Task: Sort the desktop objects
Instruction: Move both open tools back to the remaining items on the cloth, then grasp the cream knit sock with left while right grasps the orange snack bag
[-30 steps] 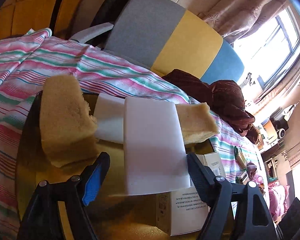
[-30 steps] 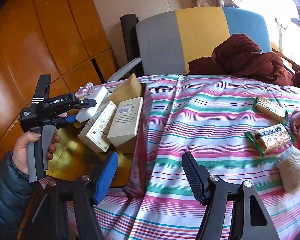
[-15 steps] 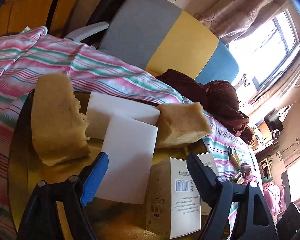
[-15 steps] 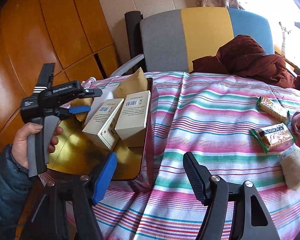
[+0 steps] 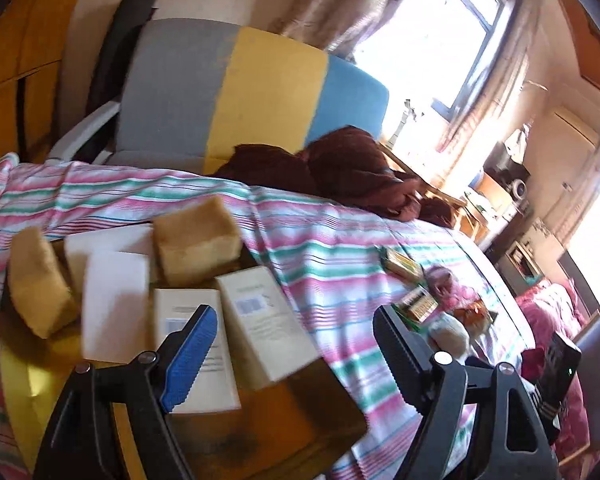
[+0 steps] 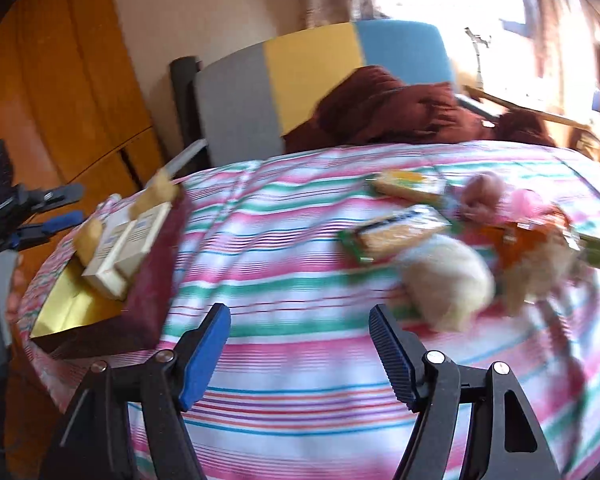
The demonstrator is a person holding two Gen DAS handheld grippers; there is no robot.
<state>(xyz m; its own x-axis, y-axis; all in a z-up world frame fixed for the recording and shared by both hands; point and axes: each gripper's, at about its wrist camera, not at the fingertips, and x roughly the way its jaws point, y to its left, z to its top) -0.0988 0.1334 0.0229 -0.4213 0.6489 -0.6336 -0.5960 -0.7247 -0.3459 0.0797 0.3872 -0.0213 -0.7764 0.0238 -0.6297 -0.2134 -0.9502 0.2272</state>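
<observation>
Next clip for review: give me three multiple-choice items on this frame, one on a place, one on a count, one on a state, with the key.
1. Where do the two white cardboard cartons lie?
A. In the gold-lined tray
B. On the chair
C. On the floor

2. How many tan sponge blocks are in the tray?
A. One
B. Two
C. Four

3. What state is the left gripper in?
A. Shut on a carton
B. Shut on a sponge
C. Open, holding nothing

Key: 1 A, both cartons rest inside the tray; 2 B, one block at the left edge, one further back; 3 C, its jaws stand wide apart with nothing between.
</observation>
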